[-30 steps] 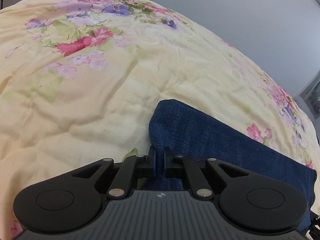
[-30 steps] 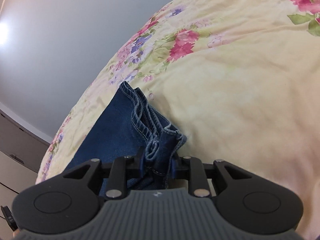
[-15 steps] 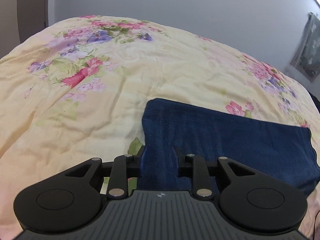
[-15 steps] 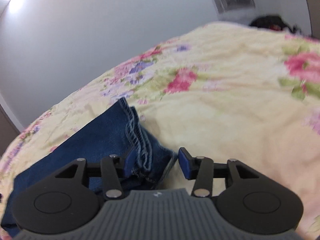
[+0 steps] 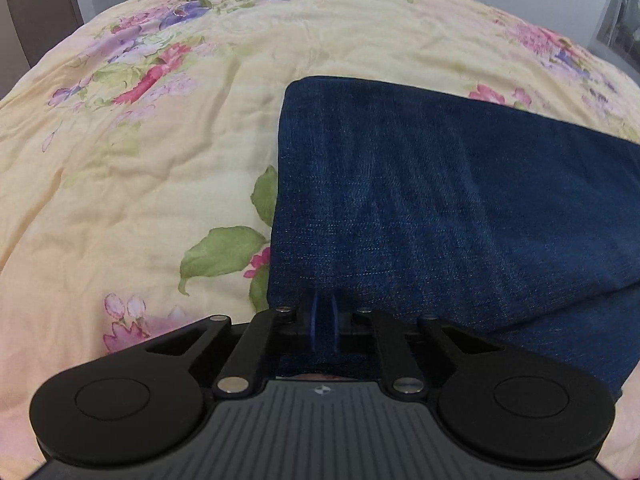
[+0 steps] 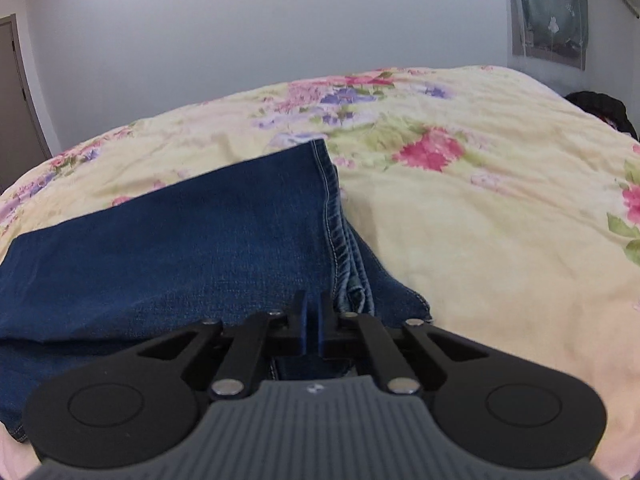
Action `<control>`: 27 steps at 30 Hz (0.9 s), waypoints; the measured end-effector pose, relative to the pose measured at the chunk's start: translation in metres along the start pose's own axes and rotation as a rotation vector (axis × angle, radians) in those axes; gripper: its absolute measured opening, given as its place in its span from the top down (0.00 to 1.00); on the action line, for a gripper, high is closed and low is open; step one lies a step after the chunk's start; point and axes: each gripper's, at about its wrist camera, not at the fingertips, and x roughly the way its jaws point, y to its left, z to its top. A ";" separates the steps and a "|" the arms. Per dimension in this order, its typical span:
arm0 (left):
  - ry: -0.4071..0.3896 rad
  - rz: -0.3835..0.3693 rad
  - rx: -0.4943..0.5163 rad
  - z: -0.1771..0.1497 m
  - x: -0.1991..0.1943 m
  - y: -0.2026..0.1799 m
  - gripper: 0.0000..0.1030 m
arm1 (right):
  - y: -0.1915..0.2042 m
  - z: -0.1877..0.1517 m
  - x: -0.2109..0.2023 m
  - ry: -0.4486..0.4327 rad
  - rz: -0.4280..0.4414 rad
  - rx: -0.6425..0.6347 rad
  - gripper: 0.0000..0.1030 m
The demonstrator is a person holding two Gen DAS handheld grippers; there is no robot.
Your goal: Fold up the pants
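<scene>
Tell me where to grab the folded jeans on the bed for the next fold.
Grip the jeans at the stitched hem end, coming in low from the near edge. The layers stack there into a firm lip, while the flat denim panel offers nothing to pinch. That is a judgement from the layout.

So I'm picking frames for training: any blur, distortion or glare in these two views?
Left wrist: fisheye bows the quilt into a dome; jeans sharp, soft even light, no glare. Right wrist: same bowing, corners vignetted; jeans' weave crisp near the lens, the quilt's flowers further back slightly soft.
</scene>
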 end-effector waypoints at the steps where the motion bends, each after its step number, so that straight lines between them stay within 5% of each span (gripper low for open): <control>1: 0.006 0.015 0.009 0.001 0.000 -0.003 0.88 | 0.004 -0.003 0.000 0.004 -0.011 -0.023 1.00; 5: -0.026 0.014 0.008 0.004 -0.012 -0.004 0.88 | 0.004 -0.003 -0.004 -0.010 -0.015 -0.028 1.00; 9: -0.136 -0.086 -0.088 0.014 -0.032 0.019 0.62 | 0.012 0.007 -0.025 -0.090 -0.006 -0.052 0.94; 14: -0.139 -0.154 -0.217 0.038 -0.016 0.052 0.56 | 0.060 0.025 -0.023 -0.092 0.103 -0.126 0.95; 17: -0.132 -0.240 -0.302 0.047 0.002 0.068 0.46 | 0.090 0.034 -0.009 -0.066 0.173 -0.137 0.97; 27: -0.112 -0.488 -0.499 0.038 0.056 0.101 0.45 | 0.179 0.077 0.089 0.080 0.273 -0.180 1.00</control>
